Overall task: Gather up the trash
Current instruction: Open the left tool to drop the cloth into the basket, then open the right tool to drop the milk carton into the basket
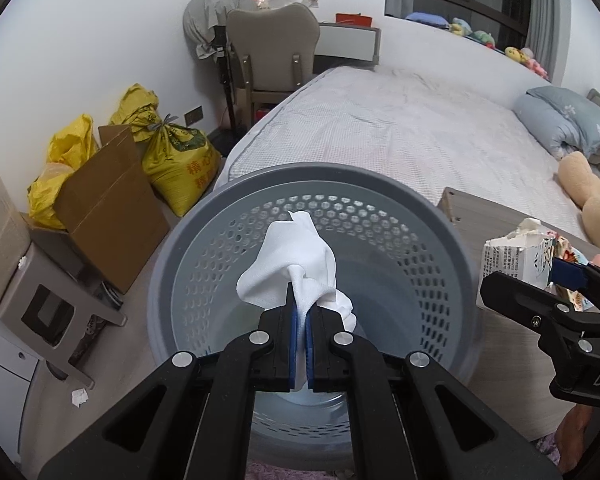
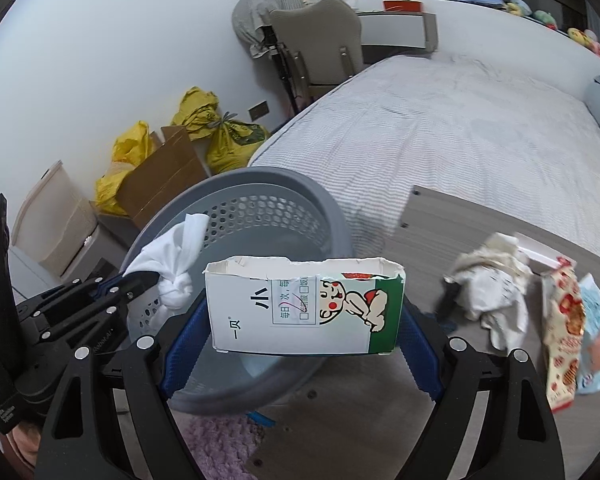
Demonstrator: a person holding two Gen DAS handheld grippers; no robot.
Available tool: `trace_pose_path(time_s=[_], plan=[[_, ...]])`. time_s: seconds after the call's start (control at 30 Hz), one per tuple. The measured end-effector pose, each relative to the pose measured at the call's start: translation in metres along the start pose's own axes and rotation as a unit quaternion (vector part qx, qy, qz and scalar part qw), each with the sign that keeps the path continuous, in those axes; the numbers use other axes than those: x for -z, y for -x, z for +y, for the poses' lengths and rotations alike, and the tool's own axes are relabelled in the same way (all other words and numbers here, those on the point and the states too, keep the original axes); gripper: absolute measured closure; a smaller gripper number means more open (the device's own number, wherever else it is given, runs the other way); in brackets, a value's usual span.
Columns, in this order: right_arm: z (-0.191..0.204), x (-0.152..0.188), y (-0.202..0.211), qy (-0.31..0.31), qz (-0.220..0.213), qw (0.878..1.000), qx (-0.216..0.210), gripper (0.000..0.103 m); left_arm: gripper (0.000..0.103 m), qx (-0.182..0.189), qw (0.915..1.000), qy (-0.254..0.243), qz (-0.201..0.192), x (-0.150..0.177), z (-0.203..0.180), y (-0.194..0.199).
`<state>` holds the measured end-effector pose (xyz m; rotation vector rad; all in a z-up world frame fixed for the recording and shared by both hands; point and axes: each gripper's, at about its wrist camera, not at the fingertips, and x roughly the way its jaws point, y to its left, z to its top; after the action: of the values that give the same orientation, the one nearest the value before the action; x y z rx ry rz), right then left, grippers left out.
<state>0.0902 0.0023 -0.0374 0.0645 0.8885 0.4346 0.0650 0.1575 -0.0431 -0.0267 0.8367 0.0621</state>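
- The left gripper (image 1: pixel 299 312) hangs directly above the open mouth of the grey basket (image 1: pixel 180 264), so the white tissue (image 1: pixel 296 268) only needs dropping straight down — this hand is the nearer one to the basket
- Its jaws are pressed together on the knotted tissue, which stands up from the fingers, long axis roughly upright
- The right gripper (image 2: pixel 306 320) is beside the basket, above its near rim on the table side; jaws spread wide, clamping the torn carton (image 2: pixel 304 306) by its ends, long axis lying crosswise
- More trash sits on the wooden table (image 2: pixel 440 216) right of the basket: a crumpled paper wad (image 2: pixel 490 288) and a snack wrapper (image 2: pixel 562 328)
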Motion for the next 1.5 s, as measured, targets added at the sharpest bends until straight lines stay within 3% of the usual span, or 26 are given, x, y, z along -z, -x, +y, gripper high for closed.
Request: trace_pose_path(time_s=[0.47, 0.93, 1.1, 1.13, 1.2, 1.5], plan=[[0.017, -0.016, -0.042, 0.023, 0.039, 0.999, -0.025, 0.020, 0.096, -0.018, 0.9991, 0.037, 0.013, -0.002, 0.033, -0.015], [0.016, -0.023, -0.040, 0.021, 0.033, 0.999, -0.014, 0.020, 0.090, -0.025, 0.9979, 0.052, 0.030, 0.000, 0.042, -0.019], [0.017, -0.023, -0.038, 0.021, 0.030, 0.999, -0.014, 0.020, 0.071, -0.027, 0.9979, 0.052, 0.026, 0.000, 0.041, -0.017], [0.016, -0.024, -0.038, 0.021, 0.029, 0.999, -0.014, 0.020, 0.061, -0.028, 0.9980, 0.052, 0.024, 0.000, 0.042, -0.016], [0.017, -0.024, -0.037, 0.022, 0.027, 0.999, -0.009, 0.019, 0.030, -0.035, 0.9979, 0.053, 0.014, 0.000, 0.042, -0.012], [0.018, -0.025, -0.038, 0.023, 0.030, 0.999, -0.010, 0.019, 0.027, -0.044, 0.9976, 0.054, 0.002, -0.003, 0.042, -0.005]])
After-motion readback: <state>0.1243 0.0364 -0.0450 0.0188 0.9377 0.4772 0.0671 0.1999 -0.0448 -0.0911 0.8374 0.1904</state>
